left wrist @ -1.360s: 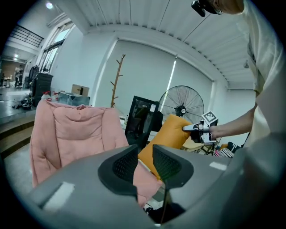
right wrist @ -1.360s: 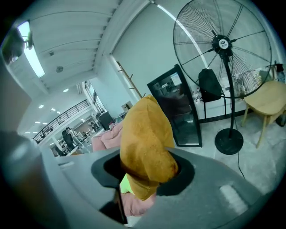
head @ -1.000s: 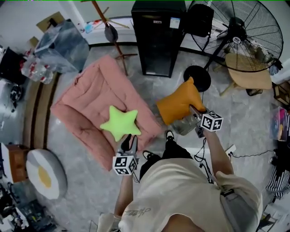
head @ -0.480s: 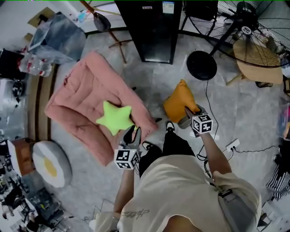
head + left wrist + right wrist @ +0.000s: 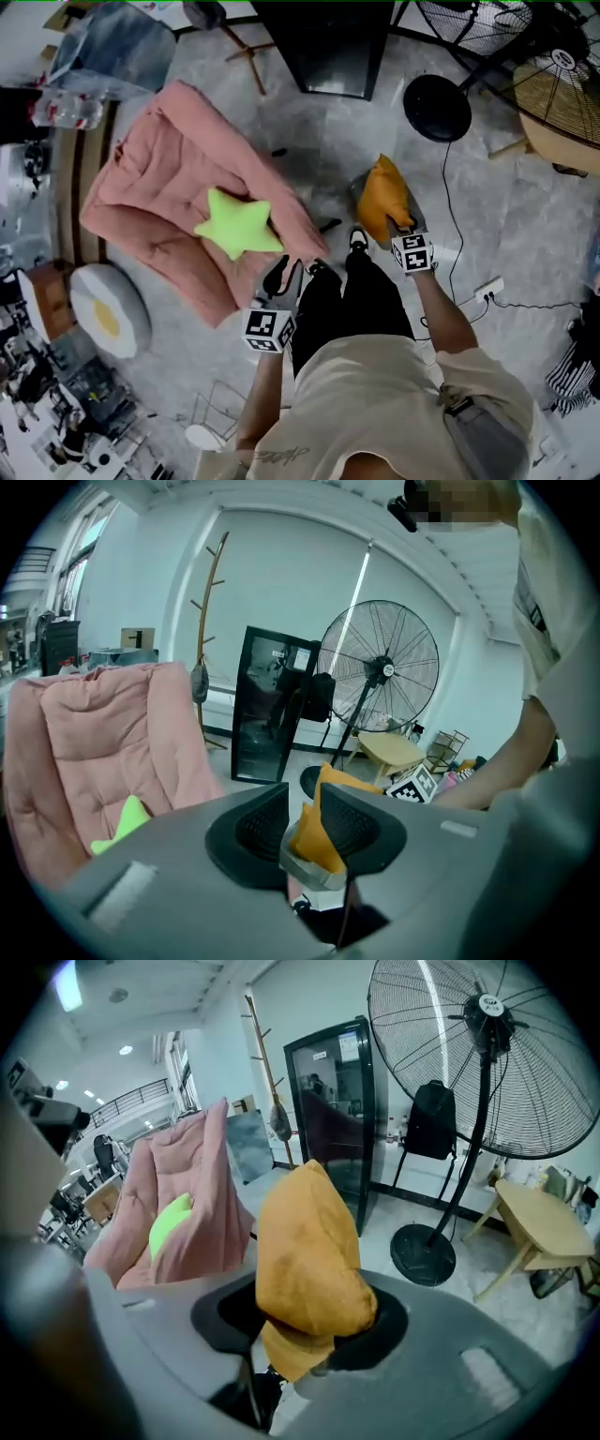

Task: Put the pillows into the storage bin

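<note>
Head view: an orange pillow (image 5: 382,199) is seen just to 1 o'clock of the picture's middle, above the pale marbled floor (image 5: 487,225). It is gripped at its 5 o'clock end by the right gripper (image 5: 401,228). In the right gripper view the jaws of that gripper (image 5: 309,1312) are closed on the lower part of the orange pillow (image 5: 305,1260), whose bulk bulges up above the pads. A greyish edge is seen around the pillow in the head view, but what it is cannot be made out.

A green star pillow (image 5: 237,225) is found at 9 o'clock of the middle, lying on a pink quilted mat (image 5: 150,187) that is spread on the floor. The left gripper (image 5: 284,274) is held just off the mat's 5 o'clock corner, apart from the star, which lies at its 11 o'clock. In the left gripper view its jaws (image 5: 302,803) are parted and nothing is held; the orange pillow (image 5: 319,832) is only seen through the gap, farther off, and a corner of the green star pillow (image 5: 122,819) shows at 9 o'clock against the pink quilted mat (image 5: 103,752).

A round egg-patterned cushion (image 5: 108,314) is placed on the floor at 8 o'clock of the mat. A translucent grey container (image 5: 108,47) is seen at 11 o'clock, well apart from both pillows. A black cabinet (image 5: 328,47) stands at 12 o'clock, and the round base of a standing fan (image 5: 437,108) is seen at 1 o'clock of the orange pillow.
</note>
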`<state>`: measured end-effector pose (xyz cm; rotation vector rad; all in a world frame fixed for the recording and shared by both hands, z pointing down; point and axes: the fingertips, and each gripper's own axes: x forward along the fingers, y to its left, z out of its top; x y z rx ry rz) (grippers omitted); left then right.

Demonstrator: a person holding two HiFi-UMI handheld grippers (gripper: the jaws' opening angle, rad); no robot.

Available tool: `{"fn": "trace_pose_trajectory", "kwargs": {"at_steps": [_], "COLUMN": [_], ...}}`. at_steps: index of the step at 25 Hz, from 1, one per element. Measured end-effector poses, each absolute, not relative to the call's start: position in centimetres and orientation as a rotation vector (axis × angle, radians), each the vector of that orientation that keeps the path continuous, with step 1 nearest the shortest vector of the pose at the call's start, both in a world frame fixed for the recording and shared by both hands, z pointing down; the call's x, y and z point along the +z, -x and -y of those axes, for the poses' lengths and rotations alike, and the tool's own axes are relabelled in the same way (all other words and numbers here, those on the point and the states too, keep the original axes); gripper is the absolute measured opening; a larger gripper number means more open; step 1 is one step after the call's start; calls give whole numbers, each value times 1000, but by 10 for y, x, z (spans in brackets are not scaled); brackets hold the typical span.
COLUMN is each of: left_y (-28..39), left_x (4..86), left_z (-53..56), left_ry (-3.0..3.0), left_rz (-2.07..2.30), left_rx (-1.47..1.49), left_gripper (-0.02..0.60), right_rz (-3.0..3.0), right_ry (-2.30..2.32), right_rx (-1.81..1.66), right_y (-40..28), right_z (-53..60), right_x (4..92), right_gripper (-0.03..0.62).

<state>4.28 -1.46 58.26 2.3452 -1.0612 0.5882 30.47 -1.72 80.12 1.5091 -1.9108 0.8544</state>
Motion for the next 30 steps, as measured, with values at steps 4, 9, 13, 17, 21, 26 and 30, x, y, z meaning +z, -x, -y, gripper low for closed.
{"fn": "trace_pose_trajectory", "kwargs": {"at_steps": [4, 9, 13, 17, 21, 26, 30], "left_y": [-45, -45, -49, -46, -41, -44, -47], "left_x": [599, 620, 638, 653, 671, 690, 700], "left_z": [7, 4, 1, -3, 0, 2, 6], "left_ry": [-2309, -2220, -2190, -2151, -2118, -2101, -2071], "left_rz": [1040, 1048, 1019, 1012, 1012, 990, 995], "left_rx": [608, 568, 595, 630, 657, 677, 694], "left_gripper": [124, 124, 126, 127, 127, 127, 126], "right_rz": [1886, 1855, 1868, 1867, 1873, 1867, 1866], "right_ry": [-1484, -1464, -1427, -1411, -1448, -1492, -1500], "right_rx": [858, 854, 800, 794, 772, 744, 725], "right_y": [-302, -301, -298, -297, -296, -286, -280], "right_z": [27, 44, 63, 70, 82, 86, 77], "right_x": [838, 883, 903, 930, 956, 986, 1012], "right_gripper": [160, 163, 166, 166, 166, 166, 174]}}
